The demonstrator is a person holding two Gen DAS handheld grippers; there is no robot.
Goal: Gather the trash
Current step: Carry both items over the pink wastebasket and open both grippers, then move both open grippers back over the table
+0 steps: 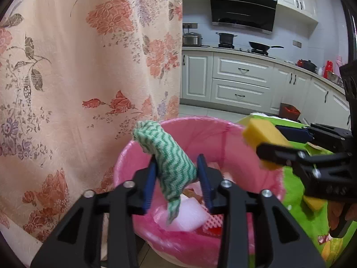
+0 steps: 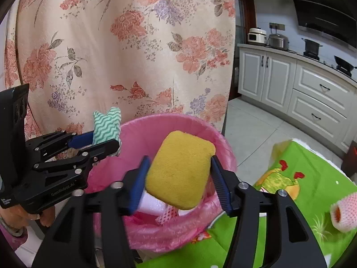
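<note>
1. A floral curtain (image 1: 78, 67) fills the left and centre of both views.
2. At lower left of the right wrist view, a hand (image 2: 22, 218) holds the left gripper (image 2: 104, 138).
3. The left gripper (image 1: 177, 163) is over the pink-lined bin (image 1: 223, 140). Its jaws are parted around a green-and-white cloth (image 1: 171, 167). The cloth leans on the left pad and has a thin gap to the right one, so it is not clamped. Its tail hangs blurred over white foam (image 1: 189, 214) in the bin.
4. In the right wrist view the cloth (image 2: 107, 125) sticks up at the bin's (image 2: 156, 129) left rim.
5. The right gripper (image 2: 179, 163) is over the bin's centre. Its jaws are wide, with a yellow sponge (image 2: 178, 172) tilted between them. The sponge's edges meet both pads, but it is not squashed.
6. In the left wrist view, that gripper (image 1: 267, 139) and sponge (image 1: 258, 134) are at the bin's right rim.
7. A green mat (image 2: 312, 178) lies right of the bin and bears a pink net ball (image 2: 344, 212).
</note>
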